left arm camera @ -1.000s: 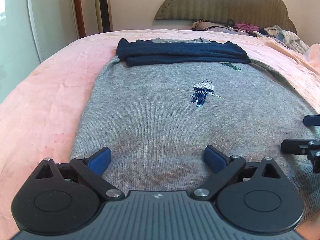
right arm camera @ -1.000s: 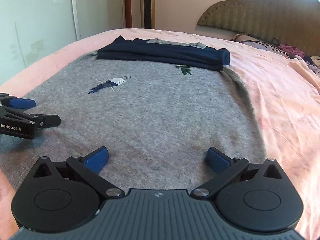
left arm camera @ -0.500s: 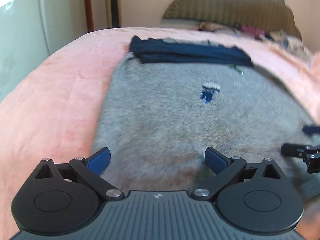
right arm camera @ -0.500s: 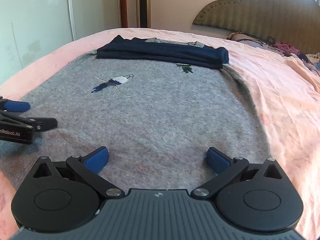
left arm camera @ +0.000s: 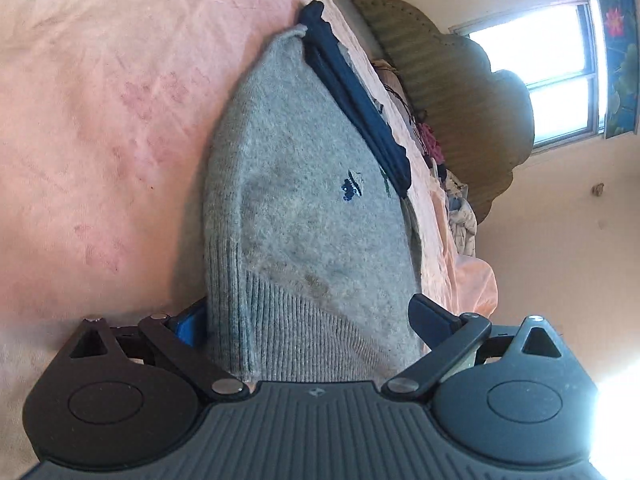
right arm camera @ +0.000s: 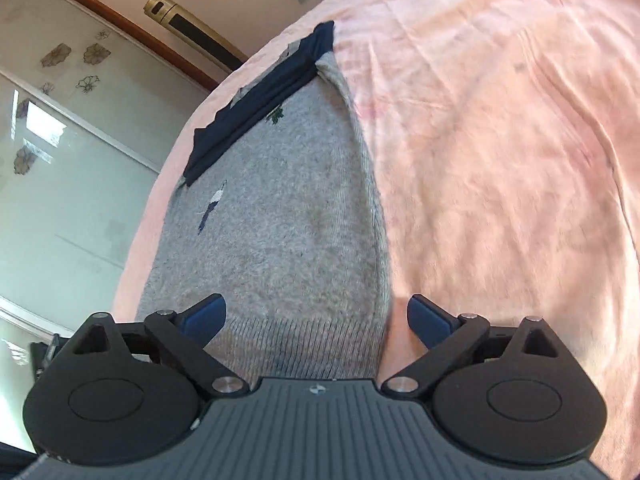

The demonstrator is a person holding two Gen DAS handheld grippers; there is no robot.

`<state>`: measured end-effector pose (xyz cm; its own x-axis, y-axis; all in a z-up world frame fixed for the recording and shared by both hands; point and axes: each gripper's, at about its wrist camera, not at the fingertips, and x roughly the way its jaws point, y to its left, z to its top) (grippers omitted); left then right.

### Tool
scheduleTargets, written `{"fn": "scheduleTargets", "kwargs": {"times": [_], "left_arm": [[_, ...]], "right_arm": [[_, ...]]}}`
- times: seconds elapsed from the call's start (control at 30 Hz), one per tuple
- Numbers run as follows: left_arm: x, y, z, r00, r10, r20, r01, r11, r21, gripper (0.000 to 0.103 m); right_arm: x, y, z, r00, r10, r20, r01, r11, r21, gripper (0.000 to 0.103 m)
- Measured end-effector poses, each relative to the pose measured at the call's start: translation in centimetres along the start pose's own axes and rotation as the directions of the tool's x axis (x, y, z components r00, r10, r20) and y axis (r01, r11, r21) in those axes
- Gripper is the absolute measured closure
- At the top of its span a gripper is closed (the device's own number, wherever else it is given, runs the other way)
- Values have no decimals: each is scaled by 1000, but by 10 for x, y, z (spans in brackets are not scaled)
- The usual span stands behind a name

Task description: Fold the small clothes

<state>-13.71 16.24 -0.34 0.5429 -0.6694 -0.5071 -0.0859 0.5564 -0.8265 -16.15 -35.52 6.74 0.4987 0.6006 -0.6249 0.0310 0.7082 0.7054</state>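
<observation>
A grey knit sweater (left arm camera: 304, 208) lies flat on the pink bedsheet (left arm camera: 100, 120), with a folded navy cloth (left arm camera: 360, 108) across its far end. My left gripper (left arm camera: 308, 322) is rolled onto its side at the sweater's left hem corner. Its jaws stand wide, the ribbed hem lies between them, and one blue pad is half hidden behind the hem edge. In the right wrist view the sweater (right arm camera: 280, 220) and the navy cloth (right arm camera: 260, 96) show again. My right gripper (right arm camera: 316, 318), also rolled, straddles the right hem corner. Its jaws are closing, its pads clear of the knit.
A padded headboard (left arm camera: 460, 92) and a pile of loose clothes (left arm camera: 460, 208) sit at the bed's far end under a window (left arm camera: 540, 60). Glass wardrobe doors (right arm camera: 60, 200) and a gold tower unit (right arm camera: 196, 36) stand beyond the bed. Bare pink sheet (right arm camera: 500, 160) flanks the sweater.
Both grippers moved apart from the hem's middle to its two corners and rolled onto their sides. The ribbed hem now lies between each pair of jaws.
</observation>
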Motion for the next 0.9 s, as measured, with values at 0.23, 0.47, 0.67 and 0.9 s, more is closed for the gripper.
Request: {"fn": "scheduleTargets", "kwargs": {"times": [0.23,0.47,0.67,0.9], "left_arm": [[13,12,9,997,23,-74,-26,999,-30,62],[16,1,13,992,75,-97,-72,997,35,72],[14,-20,17,978,195,-67,-182,970,163,95],[11,-66,98,997,42,62,-54,977,207,95]], "right_arm": [[14,5,-8,985,121,-121,-118,993,31,13],[18,-6,-6,988,77,-133,-68,995,72,69],[17,-2,-6,993,51,-106,-49,999,22,91],[17,29,55,978,205,42,-204,978,-36,91]]}}
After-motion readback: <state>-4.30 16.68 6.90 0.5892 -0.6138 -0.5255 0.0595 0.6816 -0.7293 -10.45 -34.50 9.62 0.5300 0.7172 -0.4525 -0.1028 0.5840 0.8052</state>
